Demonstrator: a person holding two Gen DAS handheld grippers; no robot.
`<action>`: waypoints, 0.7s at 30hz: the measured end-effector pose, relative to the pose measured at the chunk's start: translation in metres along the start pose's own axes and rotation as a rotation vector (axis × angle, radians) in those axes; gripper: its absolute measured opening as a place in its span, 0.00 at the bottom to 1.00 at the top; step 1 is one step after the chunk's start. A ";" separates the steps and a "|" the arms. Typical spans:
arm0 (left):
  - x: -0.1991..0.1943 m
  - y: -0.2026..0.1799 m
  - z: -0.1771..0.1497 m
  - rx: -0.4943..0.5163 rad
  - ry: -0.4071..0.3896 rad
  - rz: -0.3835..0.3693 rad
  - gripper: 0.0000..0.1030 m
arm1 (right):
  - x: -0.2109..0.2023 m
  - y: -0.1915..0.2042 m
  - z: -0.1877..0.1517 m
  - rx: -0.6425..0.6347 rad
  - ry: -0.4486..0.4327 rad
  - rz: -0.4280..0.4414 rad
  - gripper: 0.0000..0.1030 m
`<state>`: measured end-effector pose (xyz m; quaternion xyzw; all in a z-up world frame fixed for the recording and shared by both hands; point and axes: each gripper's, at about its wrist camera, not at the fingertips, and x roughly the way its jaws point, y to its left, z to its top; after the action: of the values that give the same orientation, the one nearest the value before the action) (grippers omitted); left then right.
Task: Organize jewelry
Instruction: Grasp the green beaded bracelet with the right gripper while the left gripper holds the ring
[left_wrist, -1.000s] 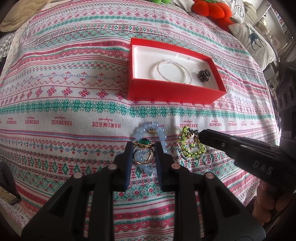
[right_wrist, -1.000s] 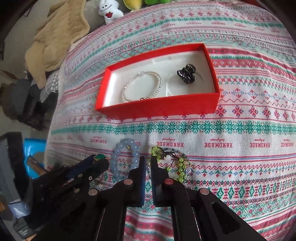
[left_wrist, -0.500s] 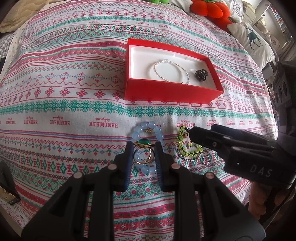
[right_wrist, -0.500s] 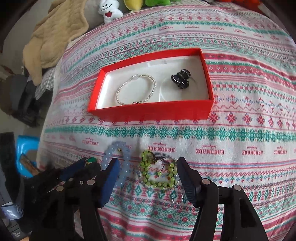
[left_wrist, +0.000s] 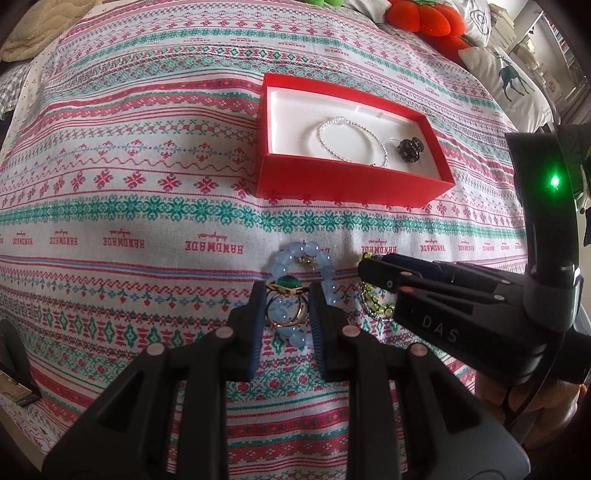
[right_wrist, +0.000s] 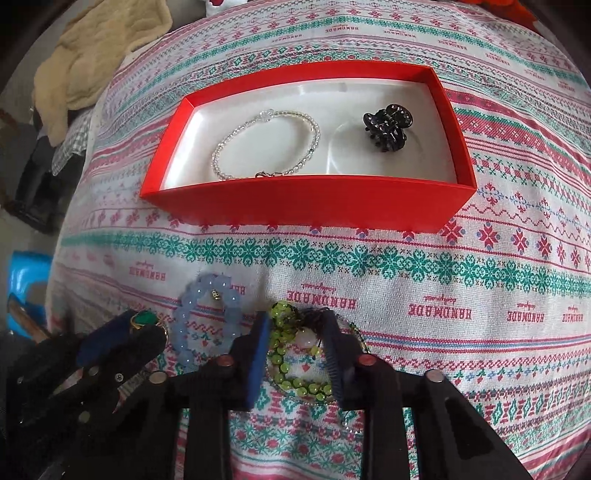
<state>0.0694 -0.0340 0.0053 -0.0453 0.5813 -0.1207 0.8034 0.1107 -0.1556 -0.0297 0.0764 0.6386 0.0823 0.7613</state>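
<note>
Foreground: the left gripper (left_wrist: 286, 306) pinches a gold ring with a green stone (left_wrist: 286, 299) above a pale blue bead bracelet (left_wrist: 317, 258). Beside it, the right gripper (right_wrist: 297, 350) is closing around a lime-green bead bracelet (right_wrist: 291, 376) lying on the patterned cloth (right_wrist: 443, 280). Behind, a red open box (right_wrist: 310, 203) contains a silver bead bracelet (right_wrist: 266, 144) and a black hair claw (right_wrist: 386, 127).

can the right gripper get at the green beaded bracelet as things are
Probably yes. The right gripper is already down over the green beaded bracelet, jaws closing with part of its beads between them. Nothing covers it; the blue bead bracelet lies beside it, outside the jaws.
</note>
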 end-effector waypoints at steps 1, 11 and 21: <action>0.000 0.000 0.000 0.000 0.000 0.001 0.24 | -0.001 0.000 0.000 -0.004 -0.003 0.002 0.15; -0.001 0.004 0.001 -0.005 -0.008 -0.003 0.24 | -0.021 0.004 -0.001 -0.032 -0.061 0.029 0.04; -0.006 0.010 0.002 -0.006 -0.015 -0.006 0.24 | -0.041 -0.005 -0.006 -0.030 -0.115 -0.002 0.29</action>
<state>0.0707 -0.0228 0.0094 -0.0502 0.5754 -0.1209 0.8073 0.0979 -0.1697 0.0075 0.0690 0.5925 0.0867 0.7979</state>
